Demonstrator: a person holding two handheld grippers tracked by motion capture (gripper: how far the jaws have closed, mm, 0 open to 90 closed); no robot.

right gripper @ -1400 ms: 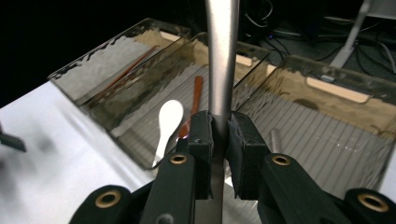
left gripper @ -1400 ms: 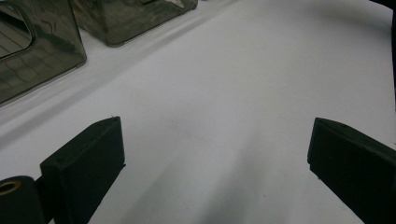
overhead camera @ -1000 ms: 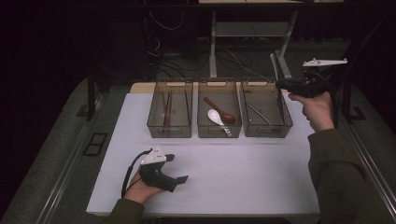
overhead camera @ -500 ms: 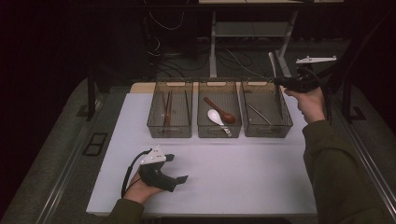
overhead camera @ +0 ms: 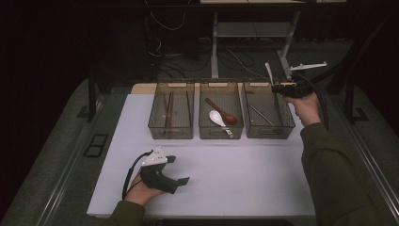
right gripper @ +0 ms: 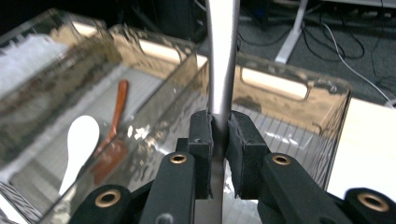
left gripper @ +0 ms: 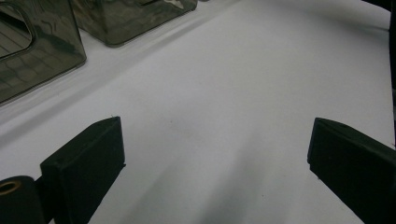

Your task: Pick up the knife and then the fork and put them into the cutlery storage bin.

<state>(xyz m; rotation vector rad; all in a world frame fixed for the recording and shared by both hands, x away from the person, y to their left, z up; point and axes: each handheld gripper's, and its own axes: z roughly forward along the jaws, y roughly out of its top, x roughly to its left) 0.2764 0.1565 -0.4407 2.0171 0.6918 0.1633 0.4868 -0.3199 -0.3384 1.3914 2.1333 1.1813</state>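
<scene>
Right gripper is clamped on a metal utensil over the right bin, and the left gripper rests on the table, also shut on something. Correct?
Not quite. The left gripper is open and holds nothing: the left gripper view shows its jaws wide apart over the bare table. The right gripper is indeed clamped on the metal utensil over the right bin.

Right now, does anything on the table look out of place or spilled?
Nothing stands out. The three bins sit in a straight row with utensils inside, nothing spilled. The right tool holds a metal utensil over the right bin.

A lab-like test room — white table (overhead camera: 244,165), dark surroundings, cables (overhead camera: 169,23) trailing across the floor.
</scene>
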